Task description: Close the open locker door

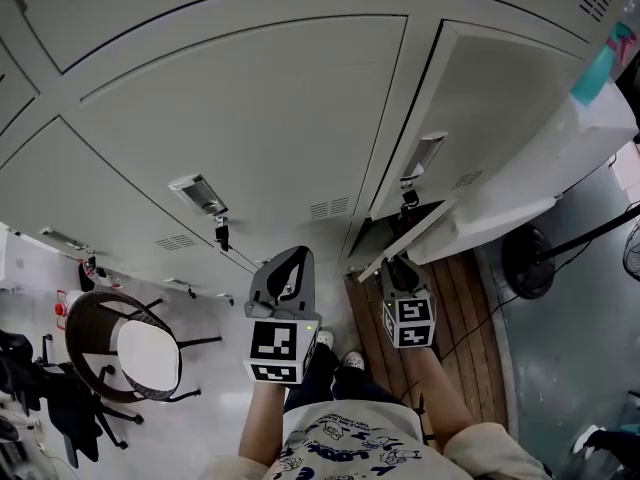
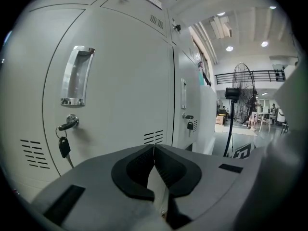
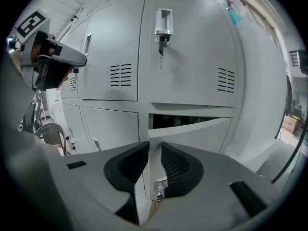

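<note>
The grey lockers (image 1: 250, 118) fill the head view. One low locker door (image 1: 408, 232) at the right stands ajar. In the right gripper view this open door (image 3: 197, 131) leans out from a dark opening (image 3: 183, 119). Its free edge runs between the jaws of my right gripper (image 3: 150, 150), which are shut on it. In the head view the right gripper (image 1: 400, 273) sits at the door's near end. My left gripper (image 1: 288, 273) is held in front of the shut lockers to the left. Its tips meet with nothing between them (image 2: 154, 148).
A key hangs from a lock (image 2: 65, 138) under a chrome handle (image 2: 77, 76) on the shut door ahead of the left gripper. A round chair (image 1: 130, 353) stands at the left. A floor fan (image 1: 525, 263) and a white block (image 1: 530, 168) stand at the right.
</note>
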`<state>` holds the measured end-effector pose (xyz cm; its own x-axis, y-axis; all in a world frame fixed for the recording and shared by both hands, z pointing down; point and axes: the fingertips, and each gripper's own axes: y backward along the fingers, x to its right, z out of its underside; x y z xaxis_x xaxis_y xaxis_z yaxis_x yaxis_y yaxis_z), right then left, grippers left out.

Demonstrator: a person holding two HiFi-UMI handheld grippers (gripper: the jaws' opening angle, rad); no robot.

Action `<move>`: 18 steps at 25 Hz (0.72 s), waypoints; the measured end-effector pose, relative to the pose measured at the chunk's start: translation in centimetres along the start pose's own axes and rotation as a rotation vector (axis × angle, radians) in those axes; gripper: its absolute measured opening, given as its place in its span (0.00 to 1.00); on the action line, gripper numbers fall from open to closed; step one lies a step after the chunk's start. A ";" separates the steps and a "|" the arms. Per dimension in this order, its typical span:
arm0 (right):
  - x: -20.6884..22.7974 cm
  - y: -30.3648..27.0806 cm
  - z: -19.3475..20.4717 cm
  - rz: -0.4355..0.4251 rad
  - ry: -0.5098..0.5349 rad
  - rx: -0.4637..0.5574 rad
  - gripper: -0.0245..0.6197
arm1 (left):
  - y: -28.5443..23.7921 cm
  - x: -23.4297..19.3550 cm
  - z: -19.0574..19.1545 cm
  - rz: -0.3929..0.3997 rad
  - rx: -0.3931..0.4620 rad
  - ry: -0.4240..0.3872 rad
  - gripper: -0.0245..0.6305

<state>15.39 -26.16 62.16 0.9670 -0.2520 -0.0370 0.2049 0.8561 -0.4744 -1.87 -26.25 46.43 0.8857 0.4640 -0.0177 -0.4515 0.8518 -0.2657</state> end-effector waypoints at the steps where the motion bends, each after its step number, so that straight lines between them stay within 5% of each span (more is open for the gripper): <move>1: -0.1 -0.3 -0.1 -0.003 0.004 0.002 0.16 | 0.0 -0.2 0.0 -0.004 -0.001 0.001 0.04; 18: -1.0 -4.8 -2.5 -0.048 0.020 0.018 0.16 | 0.9 -2.9 0.0 -0.085 0.005 0.016 0.04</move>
<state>13.08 -31.15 62.31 0.9529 -0.3016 -0.0325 0.2536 0.8508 -0.4603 -4.89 -26.84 46.27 0.9225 0.3859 -0.0108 -0.3750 0.8893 -0.2618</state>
